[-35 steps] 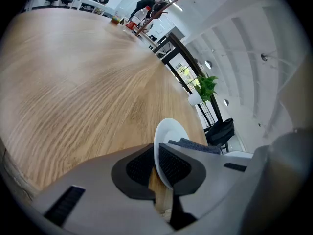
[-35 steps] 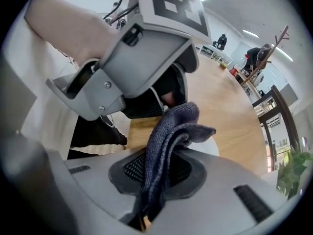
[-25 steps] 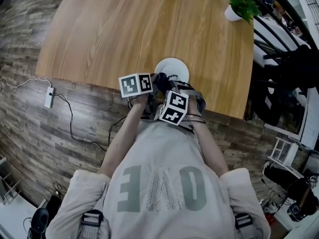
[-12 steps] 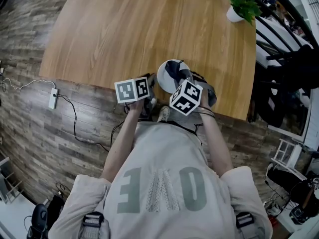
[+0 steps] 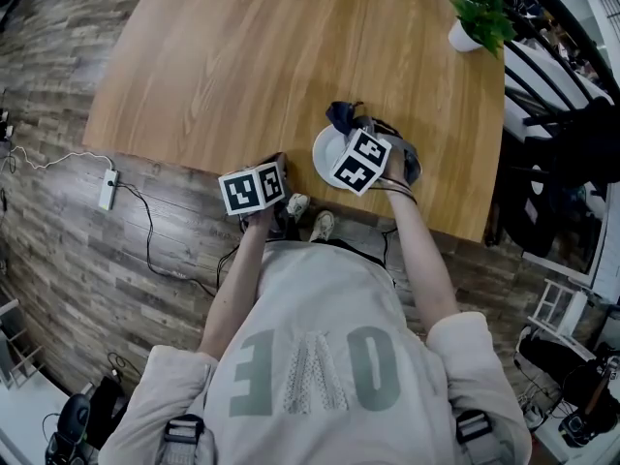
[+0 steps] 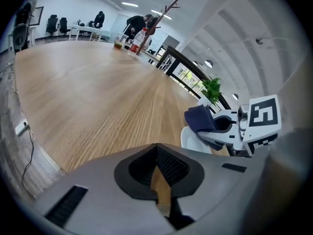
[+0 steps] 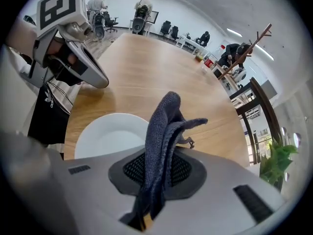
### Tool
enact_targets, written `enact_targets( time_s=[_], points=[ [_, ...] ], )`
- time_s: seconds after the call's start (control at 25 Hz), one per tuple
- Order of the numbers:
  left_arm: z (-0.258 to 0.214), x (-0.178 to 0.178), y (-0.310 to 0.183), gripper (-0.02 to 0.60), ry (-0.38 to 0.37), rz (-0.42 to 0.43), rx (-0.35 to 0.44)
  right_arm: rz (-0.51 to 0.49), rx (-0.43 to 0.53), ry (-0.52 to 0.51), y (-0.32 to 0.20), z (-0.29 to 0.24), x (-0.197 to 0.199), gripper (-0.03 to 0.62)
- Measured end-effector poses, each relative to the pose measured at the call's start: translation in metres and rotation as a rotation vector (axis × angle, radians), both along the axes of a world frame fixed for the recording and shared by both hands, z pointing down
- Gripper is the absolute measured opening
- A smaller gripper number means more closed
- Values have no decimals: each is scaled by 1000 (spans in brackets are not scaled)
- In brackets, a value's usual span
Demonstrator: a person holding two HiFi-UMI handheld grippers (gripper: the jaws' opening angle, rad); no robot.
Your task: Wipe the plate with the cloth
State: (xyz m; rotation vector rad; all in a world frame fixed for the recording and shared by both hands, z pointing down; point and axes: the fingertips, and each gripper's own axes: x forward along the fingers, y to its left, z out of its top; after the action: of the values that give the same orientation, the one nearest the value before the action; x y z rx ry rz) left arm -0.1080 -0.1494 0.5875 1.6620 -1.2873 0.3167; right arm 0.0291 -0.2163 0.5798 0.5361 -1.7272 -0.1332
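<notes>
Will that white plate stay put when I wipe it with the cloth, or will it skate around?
Likely to skate: the plate looks smooth and glazed, sits on a slick wooden table, and the left gripper isn't steadying it. It lies close to the table's near edge, so a push toward you could drop it. It seems rigid and breakable.

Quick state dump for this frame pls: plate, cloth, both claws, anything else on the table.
plate: white, nothing on it, flat on the table near its front edge
cloth: dark blue, bunched, sticking up out of the right claw; in the left gripper view it looks lifted off the plate
right claw: shut on the cloth, above the plate's far side
left claw: shut, empty, at the table's near edge, left of the plate
other: potted plant at the far right corner
</notes>
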Motion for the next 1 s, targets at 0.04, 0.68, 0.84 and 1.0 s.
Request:
enact_targets(
  time_s=[0.04, 0.68, 0.84, 1.0],
  points=[
    [0, 0, 0, 8, -2, 2, 3, -11, 3, 8, 1, 1, -3, 60],
    [-9, -4, -19, 8, -11, -8, 46, -219, -38, -41, 87, 3, -58, 61],
    [-14, -2, -23, 8, -14, 10, 59, -216, -58, -45, 93, 3, -59, 60],
    [-19, -2, -31, 8, -16, 17, 77, -205, -69, -73, 95, 1, -64, 60]
  ],
)
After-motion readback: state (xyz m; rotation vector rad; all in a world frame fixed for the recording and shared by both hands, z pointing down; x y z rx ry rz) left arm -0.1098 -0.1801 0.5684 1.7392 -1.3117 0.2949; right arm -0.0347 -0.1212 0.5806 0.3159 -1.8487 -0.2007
